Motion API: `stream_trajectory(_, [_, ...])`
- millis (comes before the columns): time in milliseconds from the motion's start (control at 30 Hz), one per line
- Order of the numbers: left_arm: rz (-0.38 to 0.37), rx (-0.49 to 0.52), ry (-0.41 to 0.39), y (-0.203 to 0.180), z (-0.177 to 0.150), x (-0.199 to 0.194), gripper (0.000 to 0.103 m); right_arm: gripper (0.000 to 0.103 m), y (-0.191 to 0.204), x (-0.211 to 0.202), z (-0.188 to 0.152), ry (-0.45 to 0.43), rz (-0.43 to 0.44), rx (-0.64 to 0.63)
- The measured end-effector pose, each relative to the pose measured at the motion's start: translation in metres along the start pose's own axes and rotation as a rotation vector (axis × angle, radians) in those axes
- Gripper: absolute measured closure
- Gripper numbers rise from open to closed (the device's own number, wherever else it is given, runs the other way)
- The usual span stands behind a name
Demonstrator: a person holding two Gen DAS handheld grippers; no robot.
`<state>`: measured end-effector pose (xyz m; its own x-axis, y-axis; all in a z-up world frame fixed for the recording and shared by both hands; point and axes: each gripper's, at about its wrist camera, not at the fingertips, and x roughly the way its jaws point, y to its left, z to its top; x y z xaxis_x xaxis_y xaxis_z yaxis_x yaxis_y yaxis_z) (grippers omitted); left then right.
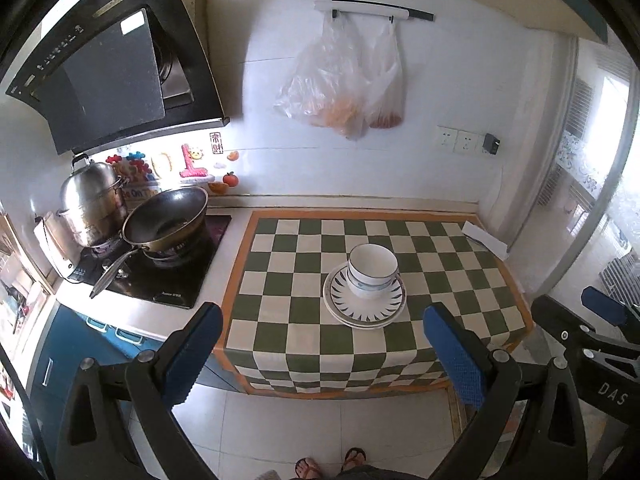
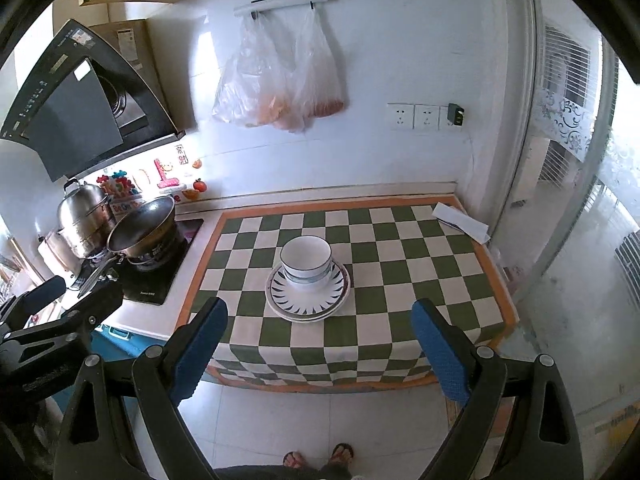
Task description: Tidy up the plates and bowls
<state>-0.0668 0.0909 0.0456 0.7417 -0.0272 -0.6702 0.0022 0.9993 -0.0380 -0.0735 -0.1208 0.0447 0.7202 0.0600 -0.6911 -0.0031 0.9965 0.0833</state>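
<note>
A white bowl (image 1: 372,270) with a blue band stands nested in a second bowl on a stack of patterned plates (image 1: 365,308), in the middle of the green-and-white checked cloth (image 1: 296,288). The same bowls (image 2: 306,258) and plates (image 2: 308,296) show in the right wrist view. My left gripper (image 1: 320,344) is open and empty, held back from the counter's front edge. My right gripper (image 2: 318,340) is also open and empty, at the same distance; it shows at the right edge of the left wrist view (image 1: 600,320).
A hob with a dark wok (image 1: 166,220) and a steel pot (image 1: 92,204) is on the left, under a range hood (image 1: 108,72). Plastic bags (image 1: 344,80) hang on the wall. A folded white paper (image 1: 484,238) lies at the cloth's far right corner. A glass door (image 2: 580,200) is on the right.
</note>
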Motion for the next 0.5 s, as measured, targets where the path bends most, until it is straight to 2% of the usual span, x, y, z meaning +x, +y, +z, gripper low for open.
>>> stream_trajectory(500, [-0.004, 0.005, 0.017, 0.007, -0.012, -0.006, 0.000, 0.008, 0.007, -0.008, -0.006, -0.009, -0.025, 0.004])
